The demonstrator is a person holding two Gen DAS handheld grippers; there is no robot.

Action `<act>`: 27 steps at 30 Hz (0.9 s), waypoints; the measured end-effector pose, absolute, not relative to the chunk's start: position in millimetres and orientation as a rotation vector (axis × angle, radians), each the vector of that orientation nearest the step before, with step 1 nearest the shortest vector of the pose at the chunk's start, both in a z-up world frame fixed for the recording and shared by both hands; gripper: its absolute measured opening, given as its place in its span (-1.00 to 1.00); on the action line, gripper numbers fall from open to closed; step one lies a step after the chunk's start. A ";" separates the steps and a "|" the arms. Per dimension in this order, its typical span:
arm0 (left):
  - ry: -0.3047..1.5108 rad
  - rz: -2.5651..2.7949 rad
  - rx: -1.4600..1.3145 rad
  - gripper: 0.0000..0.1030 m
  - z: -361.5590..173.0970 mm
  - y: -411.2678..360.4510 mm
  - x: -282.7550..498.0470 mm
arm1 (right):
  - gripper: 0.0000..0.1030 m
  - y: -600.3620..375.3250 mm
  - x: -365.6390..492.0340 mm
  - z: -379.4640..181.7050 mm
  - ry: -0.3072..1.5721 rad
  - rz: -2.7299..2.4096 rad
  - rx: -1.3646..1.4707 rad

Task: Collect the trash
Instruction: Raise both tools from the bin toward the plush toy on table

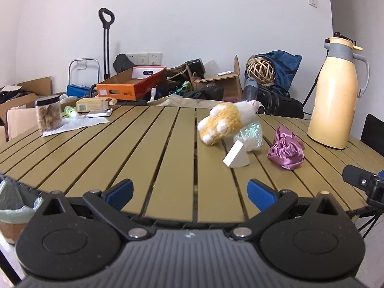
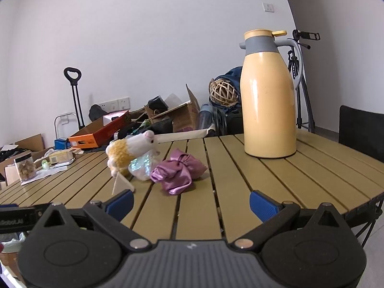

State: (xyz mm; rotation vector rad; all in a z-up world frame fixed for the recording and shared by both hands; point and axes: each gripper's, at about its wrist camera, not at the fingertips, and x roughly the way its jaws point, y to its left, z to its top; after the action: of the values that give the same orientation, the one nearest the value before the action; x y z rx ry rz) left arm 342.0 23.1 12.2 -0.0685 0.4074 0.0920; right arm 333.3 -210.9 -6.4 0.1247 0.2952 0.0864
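Both tools gaping and empty at the worktop (image 1: 148, 144) edge; crumpled plastic wrap (image 1: 250, 135) sits mid-worktop under the plush paw (image 1: 224, 123), so I'd bring the right tool (image 2: 190, 202) in low, pinching only wrap.

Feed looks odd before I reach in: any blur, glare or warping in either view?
Left wrist view: plush toy slightly soft, table slats bowed by the fisheye, dark corners. Right wrist view: sharp, window glare streaks the yellow thermos, the wall edge curves, soft shadows lie under the purple cloth.
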 end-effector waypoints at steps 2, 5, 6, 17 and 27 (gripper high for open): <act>0.415 0.088 -0.072 1.00 12.0 19.5 352.1 | 1.00 -214.1 337.2 -5.9 0.288 0.079 0.120; 0.432 0.075 -0.075 1.00 11.7 13.7 366.7 | 1.00 -219.1 344.8 -7.4 0.287 0.061 0.116; 0.436 0.069 -0.077 1.00 11.8 11.4 371.2 | 1.00 -220.7 347.6 -8.2 0.289 0.058 0.114; 0.459 0.042 -0.087 1.00 10.9 -13.6 423.7 | 1.00 -236.9 372.5 -17.3 0.309 0.006 0.087; 0.489 0.061 -0.074 0.98 3.4 -27.5 461.9 | 1.00 -257.8 389.8 -26.8 0.348 -0.063 0.102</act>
State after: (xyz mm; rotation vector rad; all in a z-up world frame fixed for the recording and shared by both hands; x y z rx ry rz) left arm 461.9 -27.5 3.4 -0.0742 0.4886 0.0606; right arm 389.8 -257.8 -26.8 0.1016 0.3475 -0.0627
